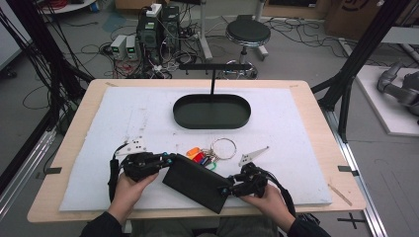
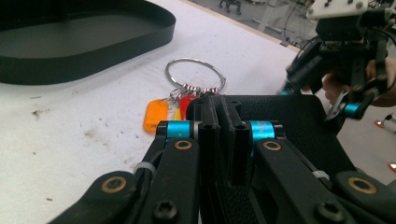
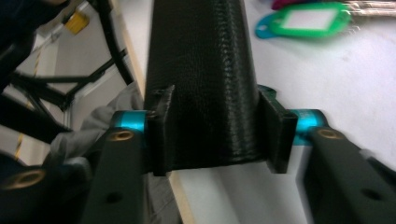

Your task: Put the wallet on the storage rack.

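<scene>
I see a flat black pouch [image 1: 197,182] lying slantwise on the white foam mat [image 1: 123,118] near my edge of the table [image 1: 316,113]. It is rectangular, with a fine pebbled, leather-like grain that shows clearly in the right gripper view. At its left end, my left gripper [image 1: 165,159] has its jaws pressed together on the pouch's thin edge; in the left gripper view the black pads pinch a narrow ridge of the material. Just beyond the pouch lies a bunch of keys [image 1: 210,154]: a thin shiny metal ring [image 2: 195,74] strung with small plastic tags, orange [image 2: 155,115], red and green [image 3: 303,21], smooth and rounded. Farther back on the mat stands a black oval tray [image 1: 211,111] with a low upright wall and a matt finish. At the pouch's right end, my right gripper [image 1: 228,188] straddles it, half open, a jaw at each long side. The pads sit right at the pouch's edges, and I cannot tell whether they press on it.
</scene>
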`<state>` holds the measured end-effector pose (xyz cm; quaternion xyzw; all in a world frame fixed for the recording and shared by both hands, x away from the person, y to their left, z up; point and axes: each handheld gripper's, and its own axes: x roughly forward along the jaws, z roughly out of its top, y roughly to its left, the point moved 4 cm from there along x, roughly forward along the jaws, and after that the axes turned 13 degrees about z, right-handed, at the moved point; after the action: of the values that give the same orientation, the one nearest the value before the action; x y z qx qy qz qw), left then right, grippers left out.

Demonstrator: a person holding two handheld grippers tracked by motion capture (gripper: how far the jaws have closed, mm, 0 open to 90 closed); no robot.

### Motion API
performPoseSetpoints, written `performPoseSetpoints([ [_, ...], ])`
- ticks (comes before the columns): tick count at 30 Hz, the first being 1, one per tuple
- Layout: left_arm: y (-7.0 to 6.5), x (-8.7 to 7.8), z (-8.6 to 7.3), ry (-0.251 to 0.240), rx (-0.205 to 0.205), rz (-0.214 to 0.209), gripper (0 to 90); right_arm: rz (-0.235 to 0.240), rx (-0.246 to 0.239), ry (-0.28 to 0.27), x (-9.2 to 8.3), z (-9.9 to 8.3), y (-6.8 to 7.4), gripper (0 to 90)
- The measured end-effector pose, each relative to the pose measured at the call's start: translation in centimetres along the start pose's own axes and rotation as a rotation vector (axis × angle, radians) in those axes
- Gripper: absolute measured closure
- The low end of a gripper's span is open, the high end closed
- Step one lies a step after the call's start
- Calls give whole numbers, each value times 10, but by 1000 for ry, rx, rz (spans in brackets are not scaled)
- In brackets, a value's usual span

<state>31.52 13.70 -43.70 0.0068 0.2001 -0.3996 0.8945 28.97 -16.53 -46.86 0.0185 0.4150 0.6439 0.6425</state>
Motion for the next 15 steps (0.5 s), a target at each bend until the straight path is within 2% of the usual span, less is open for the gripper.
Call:
performPoseSetpoints([
  [1,0,0,0,0,0,0,860,0,0,0,0,0,0,561],
  [2,0,-2,1,-24,-3,-5,860,30,-29,-8,-5,3,2,657],
  [3,-1,-3,2,-36,-3,-8,861,51,-30,-18,-8,5,3,685],
  [5,-3,-6,5,-71,6,-7,860,58,-58,-34,-16,9,5,722],
  [7,-6,-7,7,-96,8,-20,860,36,-101,-37,-25,14,7,740],
  [9,-7,-7,7,-100,17,-22,860,1,-152,-19,-35,19,8,746],
  [12,-12,-3,5,-75,82,-24,860,-40,-238,37,-46,24,8,750],
  [15,-15,1,5,-75,109,-48,658,-80,-300,92,-53,25,6,751],
])
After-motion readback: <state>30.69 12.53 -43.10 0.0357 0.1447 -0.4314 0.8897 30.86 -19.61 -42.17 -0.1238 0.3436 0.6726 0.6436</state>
